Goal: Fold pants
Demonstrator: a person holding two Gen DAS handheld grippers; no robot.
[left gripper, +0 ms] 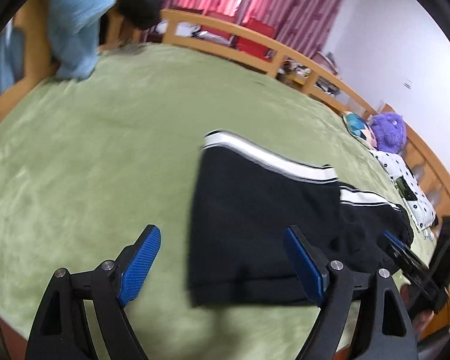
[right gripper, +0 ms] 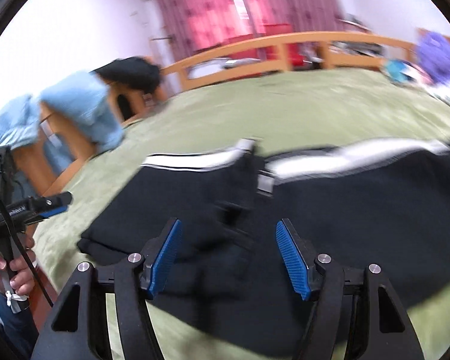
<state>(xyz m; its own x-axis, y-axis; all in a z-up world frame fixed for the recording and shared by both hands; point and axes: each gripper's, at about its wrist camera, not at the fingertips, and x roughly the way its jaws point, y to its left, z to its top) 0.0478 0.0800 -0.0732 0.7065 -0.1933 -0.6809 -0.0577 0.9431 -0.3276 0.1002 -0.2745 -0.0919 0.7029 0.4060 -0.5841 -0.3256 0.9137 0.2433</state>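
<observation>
Black pants (left gripper: 264, 219) with white side stripes lie folded over on a green bed cover (left gripper: 105, 150). My left gripper (left gripper: 222, 258) is open and empty, just above the pants' near left edge. My right gripper (right gripper: 228, 252) is open and empty, above the middle of the pants (right gripper: 345, 210). The right gripper also shows at the right edge of the left wrist view (left gripper: 405, 255). The left gripper shows at the left of the right wrist view (right gripper: 45, 207), held by a hand. The right wrist view is blurred.
A wooden bed rail (left gripper: 255, 39) runs along the far side. Light blue clothes (left gripper: 75, 24) and a black garment (left gripper: 138, 0) hang at the far left corner. A purple plush toy (left gripper: 387, 132) and a patterned cloth (left gripper: 405, 180) lie at the right. Red curtains (right gripper: 225, 9) hang behind.
</observation>
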